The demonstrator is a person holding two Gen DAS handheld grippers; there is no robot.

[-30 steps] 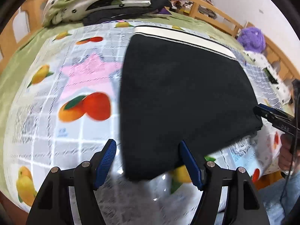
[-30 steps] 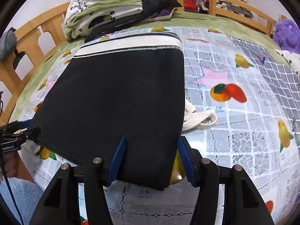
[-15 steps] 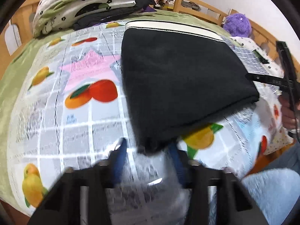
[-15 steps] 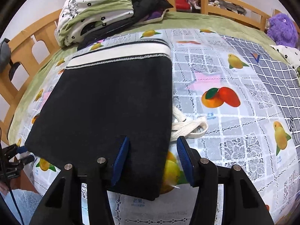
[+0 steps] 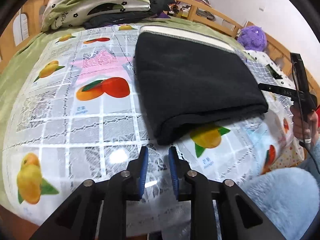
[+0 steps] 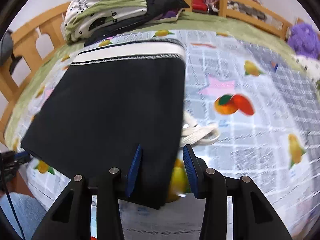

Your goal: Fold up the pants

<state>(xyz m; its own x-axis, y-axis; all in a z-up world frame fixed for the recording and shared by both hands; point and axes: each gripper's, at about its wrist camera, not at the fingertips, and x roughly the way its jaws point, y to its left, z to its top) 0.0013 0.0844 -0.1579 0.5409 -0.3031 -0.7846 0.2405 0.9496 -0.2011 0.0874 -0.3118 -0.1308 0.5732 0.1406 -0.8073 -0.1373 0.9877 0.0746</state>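
The black folded pants [image 5: 192, 80] with a white waistband [image 5: 186, 37] lie flat on the fruit-print cloth [image 5: 100, 124]. My left gripper [image 5: 158, 154] sits just short of their near corner. Its jaws are narrow and opening, with only cloth showing in the gap. My right gripper [image 6: 162, 152] straddles the other near corner of the pants [image 6: 120, 104]. Its jaws are closing, the left pad over the black fabric and the right pad just past the edge, neither pressing on it. A white drawstring [image 6: 200, 134] pokes out beside that edge.
A pile of bedding and dark clothes [image 5: 96, 6] lies at the far end of the bed. A wooden rail [image 6: 230, 6] runs around it. A purple plush [image 5: 253, 38] sits far right. A hand [image 5: 302, 124] and a pale blue fleece sleeve [image 5: 280, 196] are near right.
My left gripper pulled back off the pants' corner and its jaws narrowed from wide. The right gripper's jaws drew closer together around the other corner.
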